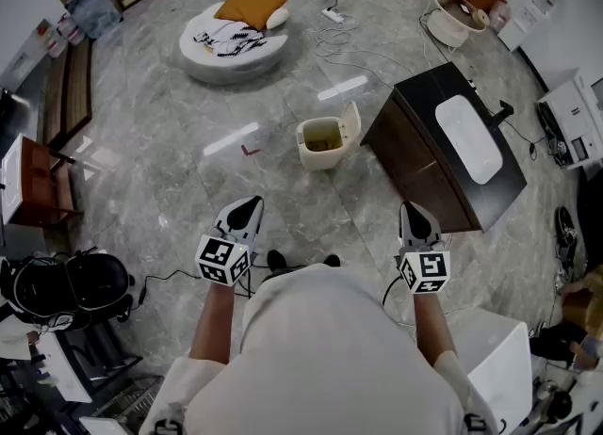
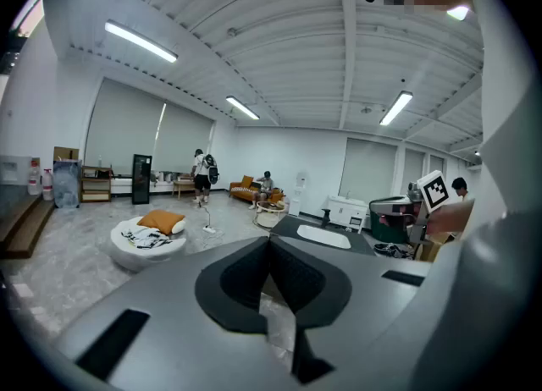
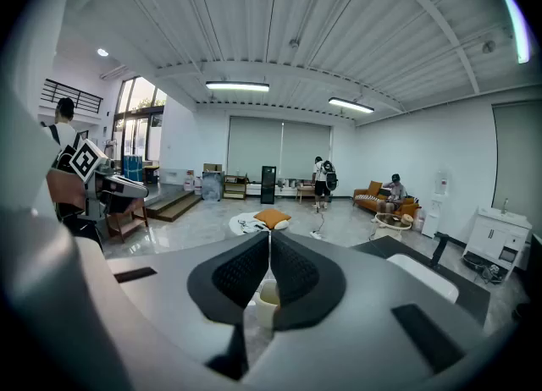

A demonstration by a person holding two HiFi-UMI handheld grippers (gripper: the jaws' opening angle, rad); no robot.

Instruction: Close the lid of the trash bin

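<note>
While the person stands on the grey marble floor (image 1: 160, 151), both grippers are held out ahead, side by side and well apart, each tipped a little downward.

The left gripper (image 1: 247, 205) has its fingers (image 2: 241, 275) shut tight against each other, with nothing between them. The right gripper (image 1: 415, 210) is the same: its fingers (image 3: 241, 272) meet along their whole length and hold nothing. Each carries a marker cube, left cube (image 1: 223, 260) and right cube (image 1: 424, 271), just ahead of the person's wrists.

The bin (image 1: 320, 146) is cream and stands on the floor ahead of the grippers, between their two lines and well apart from both. Neither gripper touches it. Its lid (image 1: 350, 122) is open, standing up from the bin's right edge as the head view shows it and leaning slightly away from the mouth. In the right gripper view the bin shows low down, in the gap beneath the closed fingers.

Just right of the bin sits a dark cabinet (image 1: 415, 165) with a white basin (image 1: 468, 138) set in its top; the lid is near the cabinet's corner. Farther off lies a round white cushion (image 1: 221, 56) with an orange pillow (image 1: 252, 5) on it. A power strip (image 1: 333, 15) lies beyond with a white cord (image 1: 330, 47) looped on the floor.

At the far wall one person (image 3: 322, 179) stands and another sits on an orange sofa (image 3: 373, 195).
</note>
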